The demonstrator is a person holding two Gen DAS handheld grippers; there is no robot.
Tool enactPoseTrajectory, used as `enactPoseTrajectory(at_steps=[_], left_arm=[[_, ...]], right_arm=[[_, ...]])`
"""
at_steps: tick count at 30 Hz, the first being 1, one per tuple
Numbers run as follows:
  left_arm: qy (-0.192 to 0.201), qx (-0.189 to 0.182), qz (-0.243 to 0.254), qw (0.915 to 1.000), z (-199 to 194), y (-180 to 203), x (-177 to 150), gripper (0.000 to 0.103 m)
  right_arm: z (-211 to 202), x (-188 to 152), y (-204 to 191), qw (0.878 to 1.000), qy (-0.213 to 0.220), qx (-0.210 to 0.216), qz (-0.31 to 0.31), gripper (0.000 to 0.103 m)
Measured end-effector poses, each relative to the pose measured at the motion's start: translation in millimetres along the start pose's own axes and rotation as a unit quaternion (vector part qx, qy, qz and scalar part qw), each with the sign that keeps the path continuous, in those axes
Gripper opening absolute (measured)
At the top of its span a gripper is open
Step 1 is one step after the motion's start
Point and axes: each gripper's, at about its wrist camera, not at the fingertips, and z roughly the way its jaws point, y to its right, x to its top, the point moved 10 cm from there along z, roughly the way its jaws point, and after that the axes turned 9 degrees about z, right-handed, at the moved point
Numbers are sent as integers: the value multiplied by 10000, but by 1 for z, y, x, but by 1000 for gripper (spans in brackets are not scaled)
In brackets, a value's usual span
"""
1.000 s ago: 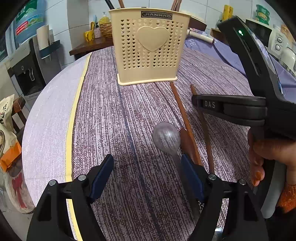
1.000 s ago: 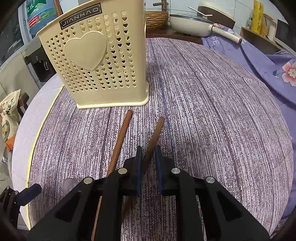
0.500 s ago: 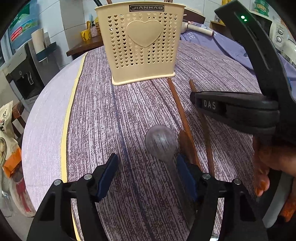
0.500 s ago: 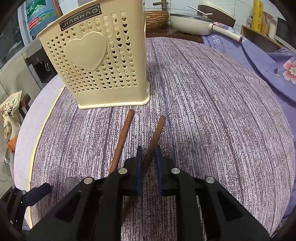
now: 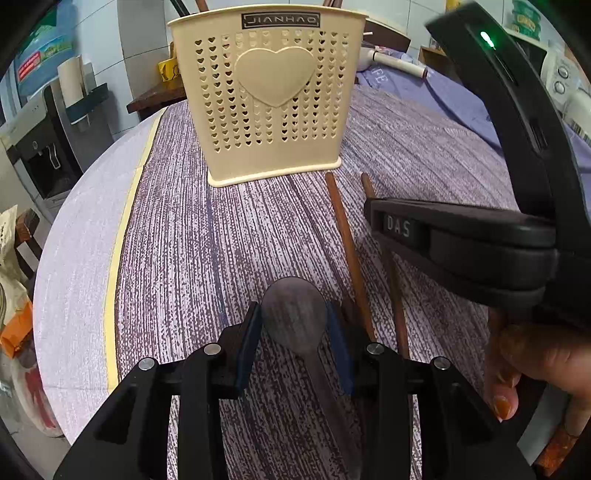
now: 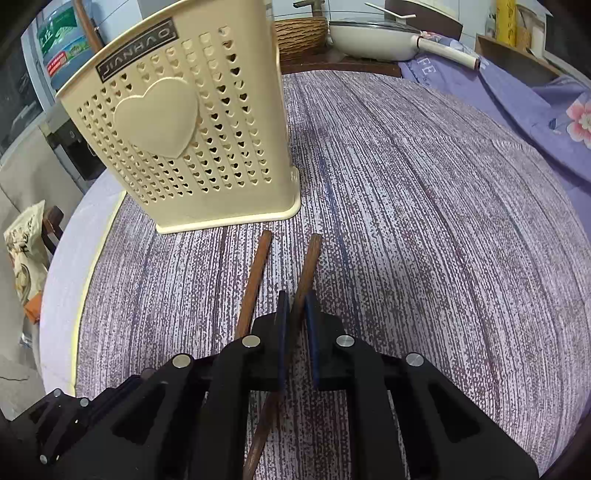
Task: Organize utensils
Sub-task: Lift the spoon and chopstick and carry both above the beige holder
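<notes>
Here the left gripper (image 5: 293,325), jaws just closing, brackets the spoon (image 5: 294,314) bowl lying on the tablecloth (image 5: 184,240), handle running back beneath it, while the right gripper (image 6: 297,314) clamps one chopstick (image 6: 308,266), holder (image 5: 271,92) straight ahead.

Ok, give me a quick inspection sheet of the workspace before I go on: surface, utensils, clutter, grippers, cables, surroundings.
Surface: round table under a purple-streaked cloth.
Job's things: cream utensil holder upright, some handles already in it; metal spoon and two brown chopsticks lying flat in front of it.
Clutter: nothing seen on the cloth.
Grippers: left hand-held gripper has just been closing, pads at the spoon bowl's sides; right hand-held gripper shut on the right-hand chopstick.
Cables: nothing seen.
Surroundings: white pan, wicker basket, purple flowered fabric, water dispenser.
</notes>
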Motion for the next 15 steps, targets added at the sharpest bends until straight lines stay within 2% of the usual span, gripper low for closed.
enactPoseTrajectory(at_steps=[8, 15], left_arm=[[655, -220, -319, 9971, -33, -16, 25, 36], [1244, -176, -368, 9914, -69, -34, 50, 36]], right_arm=[[-25, 18, 2, 9977, 318, 552, 251, 9], [-80, 40, -2, 9907, 890, 1013, 182, 8]])
